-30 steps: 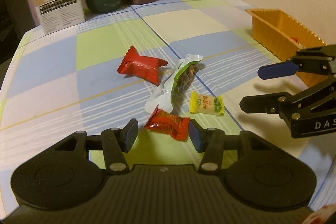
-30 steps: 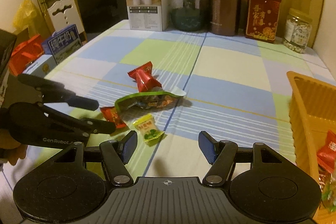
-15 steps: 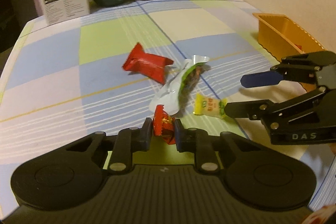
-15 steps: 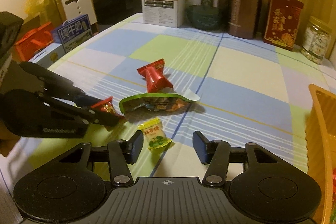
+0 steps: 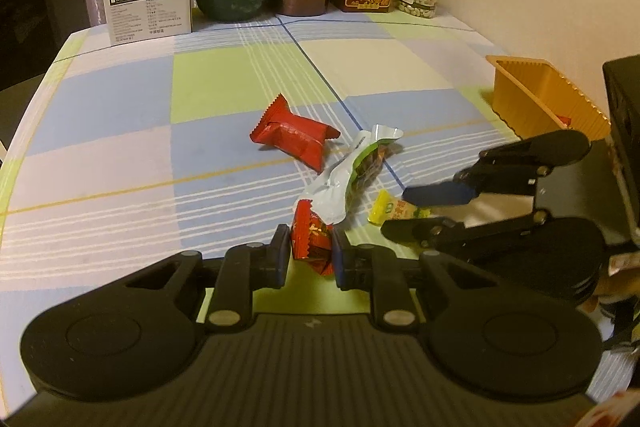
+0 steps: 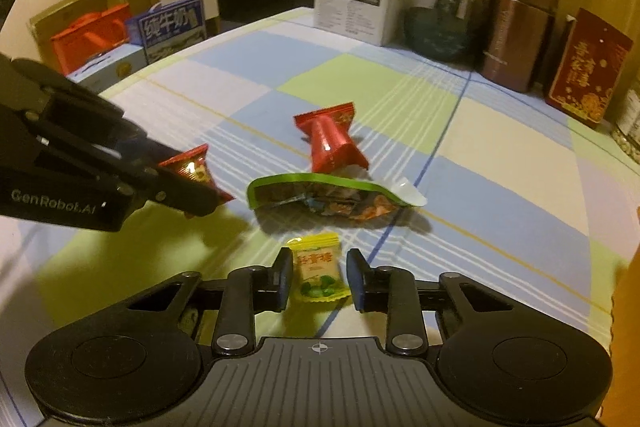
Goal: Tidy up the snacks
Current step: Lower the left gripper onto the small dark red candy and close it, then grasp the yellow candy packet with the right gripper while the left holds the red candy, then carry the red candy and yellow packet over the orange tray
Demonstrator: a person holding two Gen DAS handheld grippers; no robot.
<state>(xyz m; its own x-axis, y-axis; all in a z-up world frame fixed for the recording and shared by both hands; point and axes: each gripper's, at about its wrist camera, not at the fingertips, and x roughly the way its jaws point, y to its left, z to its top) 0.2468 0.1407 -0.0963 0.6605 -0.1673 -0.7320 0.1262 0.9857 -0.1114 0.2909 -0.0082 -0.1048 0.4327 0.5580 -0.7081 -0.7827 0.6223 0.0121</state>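
Item: small red candy [image 5: 311,242], clamped in the left gripper [image 5: 308,254] just beside the green snack pouch [image 5: 352,175]; yellow candy [image 6: 319,268], on the pouch's near side between the closing, not yet pressing right gripper [image 6: 319,277]; both probably light, crinkly, slippery, best pinched mid-body.

Warm, dim yellowish indoor light tints everything. Fisheye distortion bends the counter [image 5: 120,115] edges and darkens the corners. Soft shadows sit under the wrappers. The far jars look grainy, and the opposite tongs [image 6: 188,195] show slight motion blur.
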